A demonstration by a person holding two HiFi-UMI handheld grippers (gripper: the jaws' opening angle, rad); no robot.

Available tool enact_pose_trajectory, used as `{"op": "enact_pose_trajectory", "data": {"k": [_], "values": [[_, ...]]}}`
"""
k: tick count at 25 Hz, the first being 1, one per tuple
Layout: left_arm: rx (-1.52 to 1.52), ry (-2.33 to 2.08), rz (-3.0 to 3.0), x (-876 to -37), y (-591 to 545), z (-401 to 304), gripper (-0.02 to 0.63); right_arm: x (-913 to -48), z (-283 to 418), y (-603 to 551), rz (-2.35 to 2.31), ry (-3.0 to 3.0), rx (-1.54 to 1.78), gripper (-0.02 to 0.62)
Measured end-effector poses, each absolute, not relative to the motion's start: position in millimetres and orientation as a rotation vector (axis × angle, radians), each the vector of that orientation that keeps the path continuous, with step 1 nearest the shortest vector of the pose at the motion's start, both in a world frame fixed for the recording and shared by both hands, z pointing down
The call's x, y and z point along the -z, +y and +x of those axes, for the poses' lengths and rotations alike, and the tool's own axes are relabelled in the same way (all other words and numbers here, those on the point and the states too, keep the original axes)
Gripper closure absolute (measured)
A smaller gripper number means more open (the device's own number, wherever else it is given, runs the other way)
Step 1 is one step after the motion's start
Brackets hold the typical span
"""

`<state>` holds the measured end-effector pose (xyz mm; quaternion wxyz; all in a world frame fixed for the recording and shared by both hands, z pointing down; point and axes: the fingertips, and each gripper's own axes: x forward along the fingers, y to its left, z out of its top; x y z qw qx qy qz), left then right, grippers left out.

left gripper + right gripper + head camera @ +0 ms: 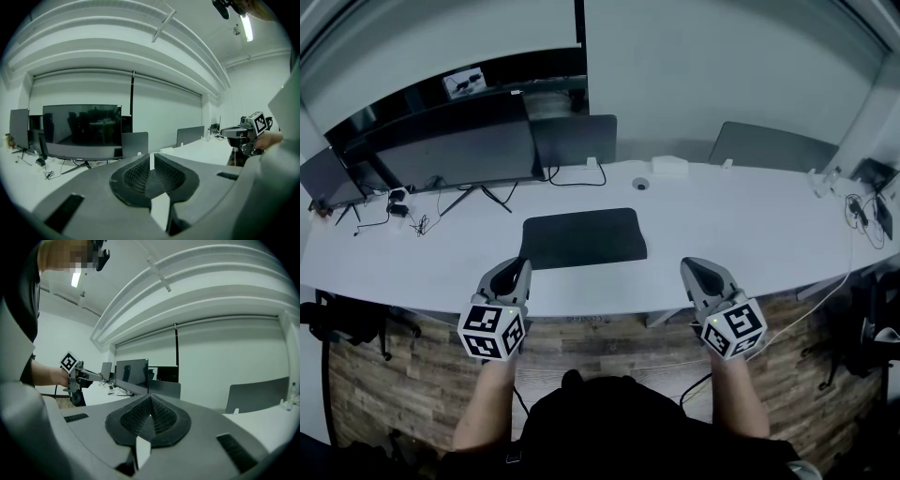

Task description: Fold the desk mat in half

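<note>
A dark desk mat (pixel 584 237) lies flat in the middle of the white desk (pixel 750 220), its long side along the desk's front edge. My left gripper (pixel 514 272) hovers over the near edge of the desk, just short of the mat's front left corner, jaws shut and empty. My right gripper (pixel 698 272) hangs to the right of the mat, about a hand's width from its front right corner, also shut on nothing. In the left gripper view the pads (pixel 136 176) nearly touch around the left gripper (pixel 151 157). The right gripper (pixel 151 398) shows closed pads.
A wide monitor (pixel 459 141) and a smaller dark screen (pixel 575 139) stand at the back left, with tangled cables (pixel 408 216) beside them. A white box (pixel 669 167) and a small round object (pixel 640 184) sit behind the mat. More cables (pixel 862 211) lie at the far right.
</note>
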<state>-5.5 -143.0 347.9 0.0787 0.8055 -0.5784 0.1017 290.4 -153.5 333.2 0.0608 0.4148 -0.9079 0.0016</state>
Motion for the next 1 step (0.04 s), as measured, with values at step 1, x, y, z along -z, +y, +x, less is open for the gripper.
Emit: {"op": "enact_pose_trajectory", "data": {"k": [1], "values": [[-0.306,-1.732,2.411,-347.9,-142.2,-4.2,0.572,-333.3,292.3,-152.8,1.257,-2.749,-0.008,0.595]]}}
